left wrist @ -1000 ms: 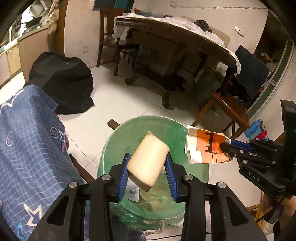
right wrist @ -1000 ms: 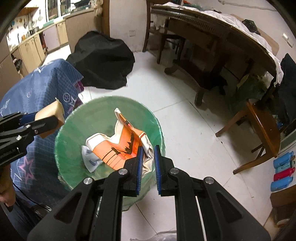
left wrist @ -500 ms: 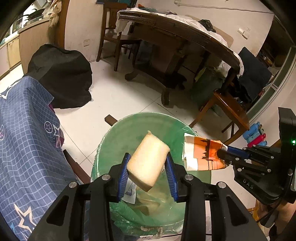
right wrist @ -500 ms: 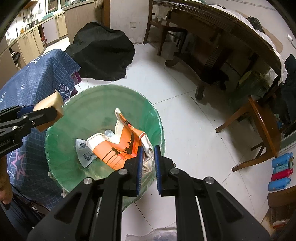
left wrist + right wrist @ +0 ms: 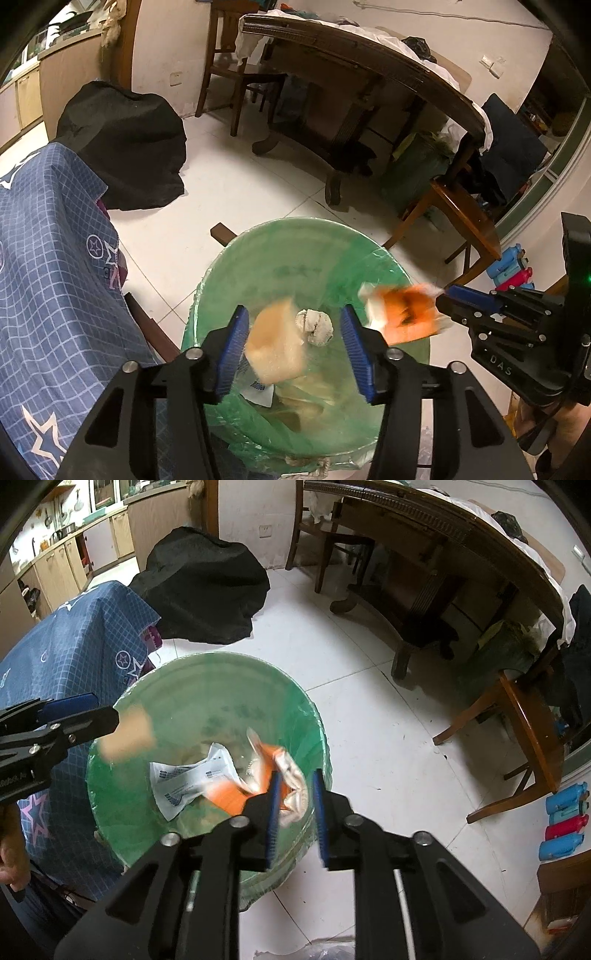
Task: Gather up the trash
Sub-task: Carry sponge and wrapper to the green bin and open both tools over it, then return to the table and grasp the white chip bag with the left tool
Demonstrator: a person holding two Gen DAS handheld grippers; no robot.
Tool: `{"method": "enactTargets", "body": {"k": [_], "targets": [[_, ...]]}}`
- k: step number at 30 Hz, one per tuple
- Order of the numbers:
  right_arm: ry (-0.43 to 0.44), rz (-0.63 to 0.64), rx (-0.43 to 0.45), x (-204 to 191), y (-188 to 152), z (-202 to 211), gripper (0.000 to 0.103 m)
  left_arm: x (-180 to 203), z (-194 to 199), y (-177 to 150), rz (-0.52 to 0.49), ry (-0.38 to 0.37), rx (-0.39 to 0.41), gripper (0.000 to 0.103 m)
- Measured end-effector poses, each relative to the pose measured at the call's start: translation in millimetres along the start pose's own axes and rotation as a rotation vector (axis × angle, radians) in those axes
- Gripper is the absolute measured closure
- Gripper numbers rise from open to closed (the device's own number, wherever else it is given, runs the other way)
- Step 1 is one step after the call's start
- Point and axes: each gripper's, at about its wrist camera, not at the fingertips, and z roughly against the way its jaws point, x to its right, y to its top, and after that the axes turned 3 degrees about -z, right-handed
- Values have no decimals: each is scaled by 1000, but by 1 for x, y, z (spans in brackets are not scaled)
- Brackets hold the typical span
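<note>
Your two grippers point into one round bin (image 5: 306, 251) lined with thin green plastic. Your left gripper (image 5: 293, 345) has just opened wide; one soft tan sponge (image 5: 275, 345) falls blurred between its pads. Your right gripper (image 5: 295, 805) has just opened narrowly; one crumpled orange-white wrapper (image 5: 266, 775) drops from it.

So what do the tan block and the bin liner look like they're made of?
The tan block looks like soft sponge or foam: matte, porous, rounded corners, though blurred here. The bin liner looks like thin green plastic film: glossy, translucent, wrinkled over the rim.
</note>
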Motion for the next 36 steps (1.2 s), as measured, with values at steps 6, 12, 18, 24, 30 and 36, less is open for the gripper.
{"method": "enactTargets", "body": {"k": [6,12,18,24,30,36], "targets": [[7,-11,12,2,0,0,73,0,-1,-1,2,13,-2,43],[16,-16,17,1,-3,2,73,0,0,-2,8,18,-3,43],[23,-24,39,0,-8,12,66,-2,13,-9,14,21,7,43],[53,-61,183,-5,-25,51,44,-13,51,-33,6,45,54,36],[136,-55,411,-41,-53,113,20,-47,111,-73,1,113,116,33],[281,-8,475,-92,-76,136,15,-111,204,-134,71,214,231,29]]}}
